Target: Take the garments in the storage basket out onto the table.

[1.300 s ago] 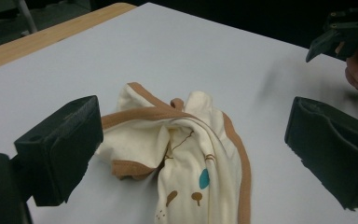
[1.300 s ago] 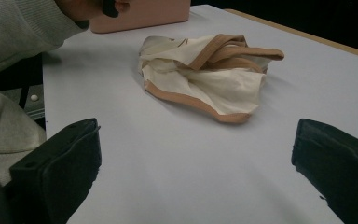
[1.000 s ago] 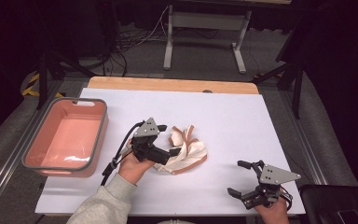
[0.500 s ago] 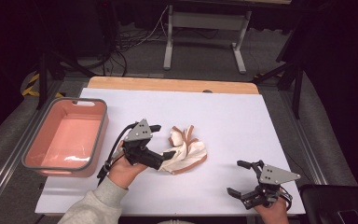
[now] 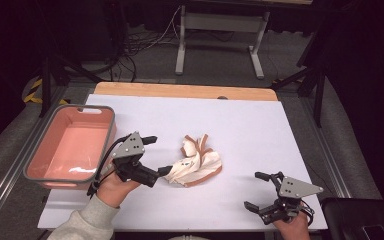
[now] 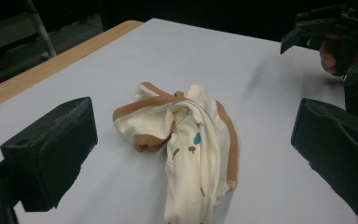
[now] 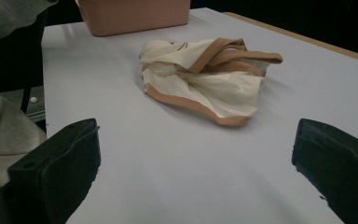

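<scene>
From the high view, a crumpled cream cloth garment with tan-brown trim (image 5: 197,162) lies near the middle of the white-topped desk (image 5: 260,130). The left hand-held gripper (image 5: 159,156) sits just left of it, jaws spread apart, the nearer jaw tip at the garment's left edge; whether it touches cannot be told there. The right hand-held gripper (image 5: 261,191) rests near the desk's front right edge, well apart from the garment, its jaws also spread wide.

The left gripper view adds what the high view cannot: the garment (image 6: 191,140) lies between the two black jaws but ahead of them, ungripped, and small brown and teal printed marks show on the fabric. The right hand-held gripper (image 6: 317,32) appears beyond, at the upper right.

The right gripper view shows the garment (image 7: 205,79) from the other side, with a salmon-pink plastic tub (image 7: 133,14) behind it and a grey sleeve (image 7: 9,16) at left. The high view places that tub (image 5: 35,170) at the desk's left edge
</scene>
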